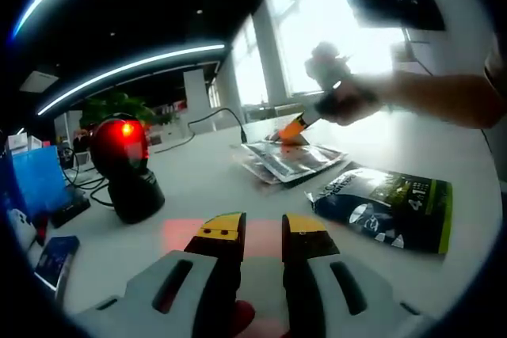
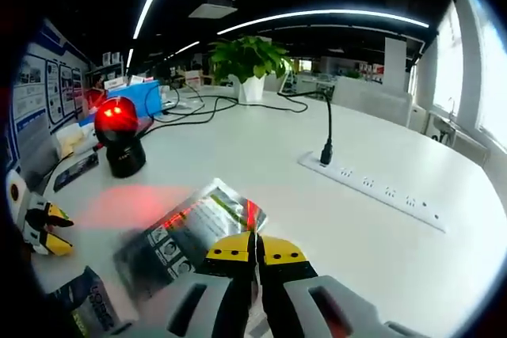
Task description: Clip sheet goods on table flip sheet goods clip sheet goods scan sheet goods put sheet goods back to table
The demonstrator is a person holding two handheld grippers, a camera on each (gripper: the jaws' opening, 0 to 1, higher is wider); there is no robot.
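Note:
A silver foil pouch (image 2: 194,231) lies flat on the white table (image 2: 317,148), on top of another like it (image 1: 257,168). My right gripper (image 2: 255,249) has its yellow-tipped jaws pressed together over the pouch's near corner. The left gripper view shows that gripper (image 1: 295,127) from the side, held by a hand at the far edge of the pouch (image 1: 295,159). My left gripper (image 1: 261,229) hovers over bare table with its jaws apart and nothing between them; in the right gripper view it (image 2: 43,227) sits at the far left. A black scanner (image 1: 124,165) glows red and throws a red patch on the table.
A dark green-edged pouch (image 1: 388,207) lies right of the silver ones. A power strip (image 2: 372,184) with a cable crosses the table, and a potted plant (image 2: 249,59) stands behind it. Blue boxes and small items (image 1: 36,187) crowd the scanner's side.

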